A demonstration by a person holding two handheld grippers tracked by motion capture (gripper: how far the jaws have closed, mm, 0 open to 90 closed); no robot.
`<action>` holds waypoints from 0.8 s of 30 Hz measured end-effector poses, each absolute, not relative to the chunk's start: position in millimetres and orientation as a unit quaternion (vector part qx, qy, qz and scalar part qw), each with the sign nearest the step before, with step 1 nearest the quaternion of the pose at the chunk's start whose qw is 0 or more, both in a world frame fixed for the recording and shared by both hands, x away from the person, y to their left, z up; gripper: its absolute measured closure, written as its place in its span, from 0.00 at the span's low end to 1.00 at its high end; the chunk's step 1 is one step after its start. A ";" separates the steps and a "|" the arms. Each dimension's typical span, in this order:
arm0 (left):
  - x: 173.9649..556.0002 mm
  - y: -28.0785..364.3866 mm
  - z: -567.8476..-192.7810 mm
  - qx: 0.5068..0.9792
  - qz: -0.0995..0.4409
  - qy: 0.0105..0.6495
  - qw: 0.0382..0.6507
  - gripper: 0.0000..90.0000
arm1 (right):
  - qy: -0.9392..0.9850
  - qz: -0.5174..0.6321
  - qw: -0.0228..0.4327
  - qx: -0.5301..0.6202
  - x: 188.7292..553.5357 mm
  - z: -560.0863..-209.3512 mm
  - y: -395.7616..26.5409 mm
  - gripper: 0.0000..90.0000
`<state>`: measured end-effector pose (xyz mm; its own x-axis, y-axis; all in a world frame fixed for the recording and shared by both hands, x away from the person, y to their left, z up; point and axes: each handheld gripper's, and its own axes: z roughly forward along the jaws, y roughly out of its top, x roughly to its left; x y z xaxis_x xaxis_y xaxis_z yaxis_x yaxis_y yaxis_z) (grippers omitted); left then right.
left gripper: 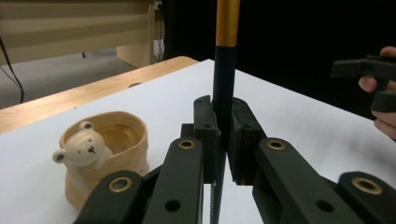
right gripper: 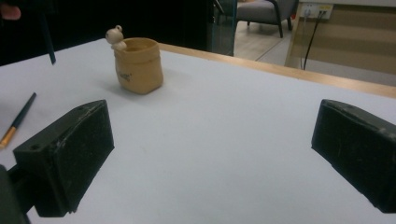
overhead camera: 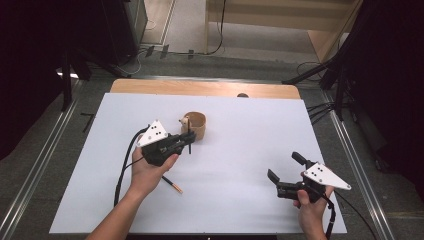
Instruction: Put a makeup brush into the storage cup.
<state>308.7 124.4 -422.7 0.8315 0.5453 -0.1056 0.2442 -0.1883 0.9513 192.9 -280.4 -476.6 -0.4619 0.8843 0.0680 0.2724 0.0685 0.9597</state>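
A wide white sheet (overhead camera: 240,165), smooth and matte, covers most of the table (overhead camera: 210,89), whose pale wood shows as a strip along the far edge.

The left gripper (overhead camera: 189,138) is held over the sheet left of centre, a flat grey three-cornered plate on its black body and a cable trailing toward the near edge. Its jaws are pressed together on a pen (left gripper: 223,93): a slim round shaft, dark blue-black where the ribbed pads pinch it, with a glossy gold band higher up. In the left gripper view the pen stands upright between the pads, and it hangs just beside the near side of the pot.

The right gripper (overhead camera: 284,169) is held near the right corner of the sheet, well apart from everything else. Its two blocky black jaws stand spread wide with nothing between them; bare sheet shows in the gap in the right gripper view.

The pot (overhead camera: 195,125) sits on the sheet a little left of centre, toward the far side. It is a small, round, tan vessel with a soft sack-like wall and an open mouth; a cream bear figure (left gripper: 84,150) with round ears leans over its rim.

A second pen (overhead camera: 172,184) lies flat on the sheet near the left hand (overhead camera: 150,172), dark with what looks like a gold-coloured end, though it is small in every view.
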 end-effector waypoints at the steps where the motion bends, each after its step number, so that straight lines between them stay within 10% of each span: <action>1: 310.0 124.9 -422.1 0.759 0.130 0.261 0.582 0.94 | 0.672 0.528 0.289 0.432 191.7 -479.8 -285.7 0.00; 24: 337.4 125.0 -406.8 0.737 0.156 0.274 0.597 0.94 | 0.657 0.530 0.292 0.450 181.6 -503.7 -319.5 0.00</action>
